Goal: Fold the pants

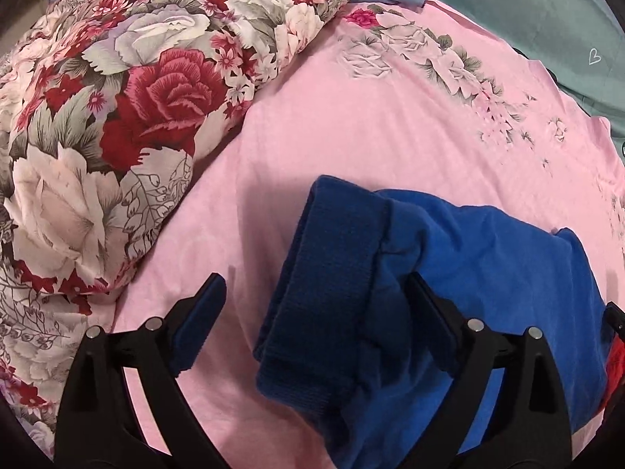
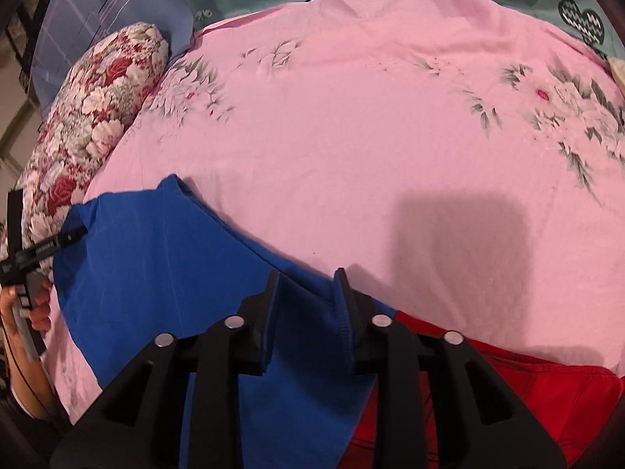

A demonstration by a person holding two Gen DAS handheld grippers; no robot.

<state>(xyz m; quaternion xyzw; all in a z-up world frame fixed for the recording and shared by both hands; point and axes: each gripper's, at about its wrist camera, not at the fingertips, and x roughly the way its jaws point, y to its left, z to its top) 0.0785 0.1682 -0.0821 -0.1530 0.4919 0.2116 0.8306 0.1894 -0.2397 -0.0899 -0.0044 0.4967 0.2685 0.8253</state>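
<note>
1. Left wrist view: The left gripper point(image 1: 318, 305) stands with its fingers wide apart over the pink sheet point(image 1: 351, 125) of the bed. The blue pants point(image 1: 449, 273) lie between and past the fingers, with the darker ribbed cuff point(image 1: 324, 281) bunched in the gap. The right finger touches the cloth or lies against it; the left finger is clear of it, over bare sheet. The gripper points forward and down at the bed. The pants look soft and fleecy, the cuff knitted in fine ribs. A plump floral quilt point(image 1: 117, 117) lies rolled at the left, well apart from the pants.

2. Right wrist view: The right gripper point(image 2: 308, 285) has its fingers drawn close on a hemmed fold of the pants point(image 2: 156, 258), with cloth pinched between the pads. It points forward, low over the bed. The blue cloth spreads flat to the left; red fabric point(image 2: 488, 383) lies just beside it at the lower right. The sheet point(image 2: 351, 117) is smooth with pale flower prints. At the far left the left hand point(image 2: 23, 312) holds the other gripper's handle near the quilt point(image 2: 97, 90).
</note>
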